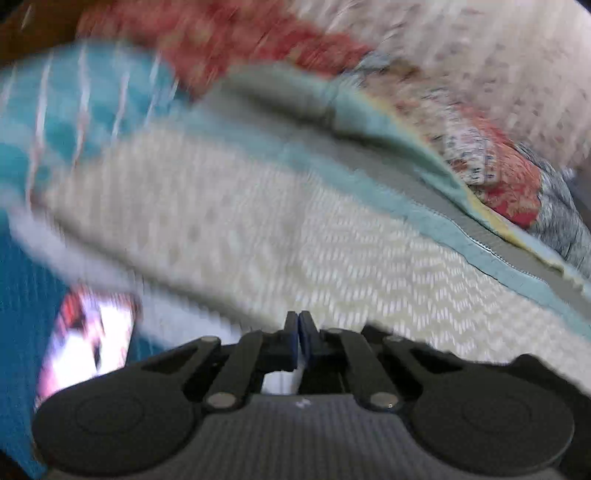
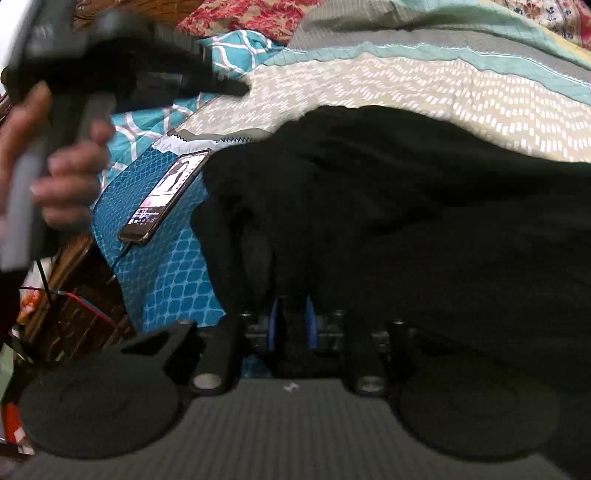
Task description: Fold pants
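Note:
Black pants [image 2: 406, 221] lie in a heap on the bed and fill most of the right wrist view. My right gripper [image 2: 291, 314] is shut on a fold of the pants at their near edge, with black cloth between the blue pads. My left gripper [image 1: 299, 325] is shut and empty above the beige patterned bedspread [image 1: 258, 229]; its view is blurred and shows no pants. In the right wrist view the left gripper [image 2: 236, 88] is held up at the upper left by a hand [image 2: 62, 177].
A phone [image 2: 166, 195] with a lit screen and a cable lies on a blue patterned cloth [image 2: 173, 277] left of the pants; it shows blurred in the left wrist view [image 1: 88, 343]. Teal and red floral bedding [image 2: 258, 18] lies behind. Wooden furniture [image 2: 74, 295] stands lower left.

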Demonstrator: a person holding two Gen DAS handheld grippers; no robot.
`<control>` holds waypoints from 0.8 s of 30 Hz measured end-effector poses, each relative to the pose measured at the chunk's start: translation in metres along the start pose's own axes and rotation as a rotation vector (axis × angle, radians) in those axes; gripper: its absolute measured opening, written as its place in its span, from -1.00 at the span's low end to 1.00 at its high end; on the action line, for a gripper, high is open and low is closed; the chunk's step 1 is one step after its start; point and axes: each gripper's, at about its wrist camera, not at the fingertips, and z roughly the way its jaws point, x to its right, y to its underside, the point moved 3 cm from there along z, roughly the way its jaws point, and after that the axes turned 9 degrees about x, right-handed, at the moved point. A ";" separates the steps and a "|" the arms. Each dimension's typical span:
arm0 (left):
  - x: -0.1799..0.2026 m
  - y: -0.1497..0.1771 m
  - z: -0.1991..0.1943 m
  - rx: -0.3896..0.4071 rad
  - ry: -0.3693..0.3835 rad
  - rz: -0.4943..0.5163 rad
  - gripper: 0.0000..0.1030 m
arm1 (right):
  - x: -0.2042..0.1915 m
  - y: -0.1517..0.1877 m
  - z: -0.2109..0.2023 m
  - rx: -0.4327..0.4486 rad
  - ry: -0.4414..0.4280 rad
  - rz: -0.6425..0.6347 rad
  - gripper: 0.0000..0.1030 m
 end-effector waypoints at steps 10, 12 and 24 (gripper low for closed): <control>0.088 0.021 -0.055 0.062 0.265 0.138 -0.91 | 0.055 0.006 -0.101 0.315 0.099 0.205 0.03; 0.115 0.040 -0.052 0.031 0.311 0.205 -0.86 | 0.078 0.014 -0.129 0.378 0.167 0.271 0.03; 0.100 0.104 -0.007 -0.199 0.064 0.171 -0.88 | 0.199 0.170 -0.303 0.788 0.511 0.857 -0.13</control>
